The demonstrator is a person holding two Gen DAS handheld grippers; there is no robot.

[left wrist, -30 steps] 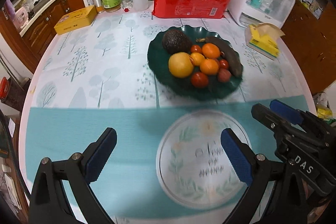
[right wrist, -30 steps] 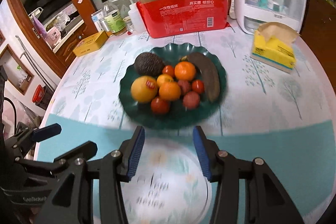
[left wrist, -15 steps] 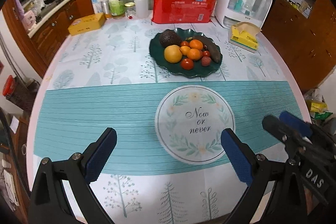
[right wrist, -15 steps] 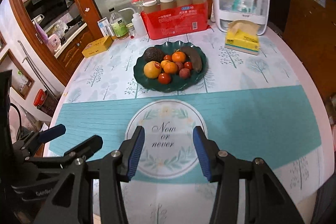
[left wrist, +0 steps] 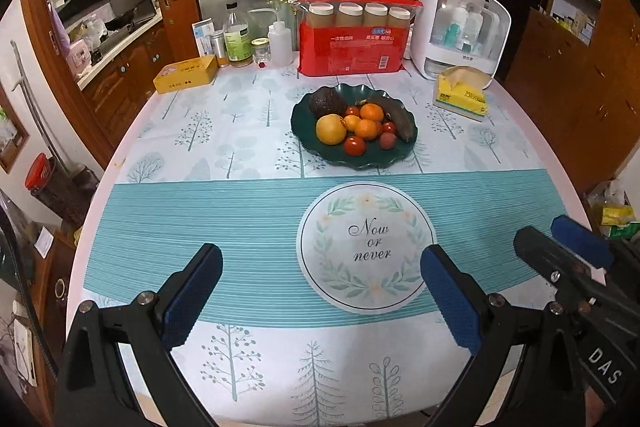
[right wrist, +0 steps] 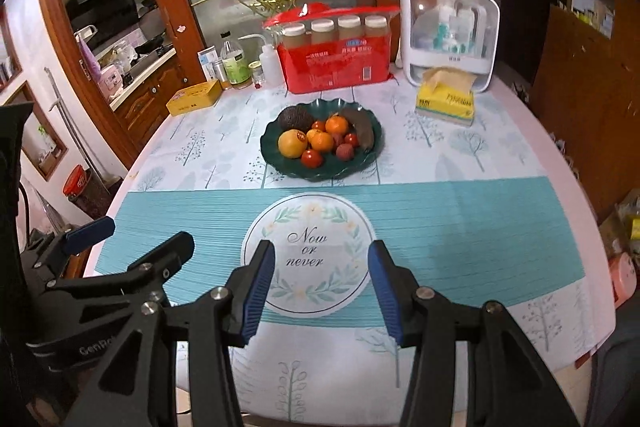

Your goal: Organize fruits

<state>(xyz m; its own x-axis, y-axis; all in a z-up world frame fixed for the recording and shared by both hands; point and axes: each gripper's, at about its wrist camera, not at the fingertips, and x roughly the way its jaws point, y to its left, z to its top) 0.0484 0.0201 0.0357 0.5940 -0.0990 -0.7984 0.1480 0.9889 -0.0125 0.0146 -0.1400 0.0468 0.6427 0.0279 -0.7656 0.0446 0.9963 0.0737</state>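
A dark green plate (left wrist: 360,163) (right wrist: 320,174) stands at the back middle of the round table. It holds an avocado (left wrist: 327,101), a yellow citrus (left wrist: 331,129), two oranges (left wrist: 371,112), a tomato (left wrist: 355,145), a lychee (left wrist: 387,141) and a dark banana (left wrist: 398,117). My left gripper (left wrist: 320,253) hovers open and empty over the teal band near the table's front edge, far short of the plate. Just to its right, my right gripper (right wrist: 321,251) is open too, its blue pads apart with nothing between them, above the "Now or never" circle (right wrist: 308,251).
Behind the plate stand a red pack of paper cups (left wrist: 352,43), a white storage box (left wrist: 460,31), a yellow tissue box (left wrist: 460,93), a yellow tin (left wrist: 186,79) and several bottles (left wrist: 236,39). Wooden cabinets flank the table on both sides.
Both grippers have drawn back and up from the plate, which now looks smaller and farther off. The whole table has come into view. Neither gripper's jaws have visibly changed.
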